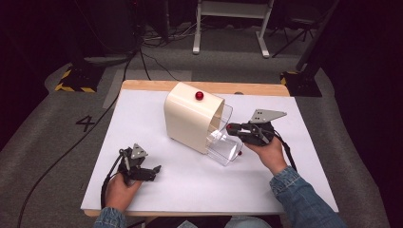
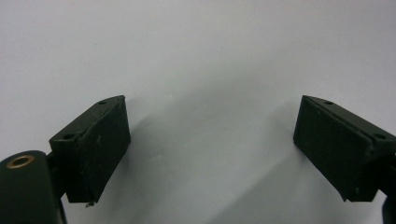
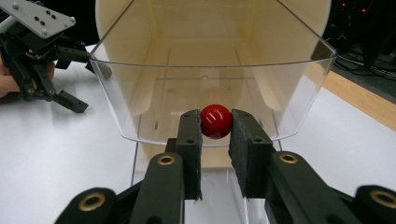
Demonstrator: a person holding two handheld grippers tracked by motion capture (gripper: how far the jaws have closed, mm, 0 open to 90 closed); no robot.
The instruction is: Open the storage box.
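Right gripper [image 3: 216,122] clamped on red knob [image 3: 216,121] of clear drawer [image 3: 212,93]; left gripper [image 2: 212,144] wide, over bare white table [image 2: 196,56].

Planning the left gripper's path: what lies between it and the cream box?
Bare white table top, in the high view, between the left gripper and the cream box.

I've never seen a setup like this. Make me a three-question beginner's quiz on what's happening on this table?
1. True or false: the right tool is shut on the red knob of the clear drawer.
2. How do the left tool's jaws stand?
A. wide apart, nothing between them
B. clamped on a cable
C. closed on a drawer
3. What sits on top of the cream box?

Key: 1 true. 2 A. 3 a second red knob.
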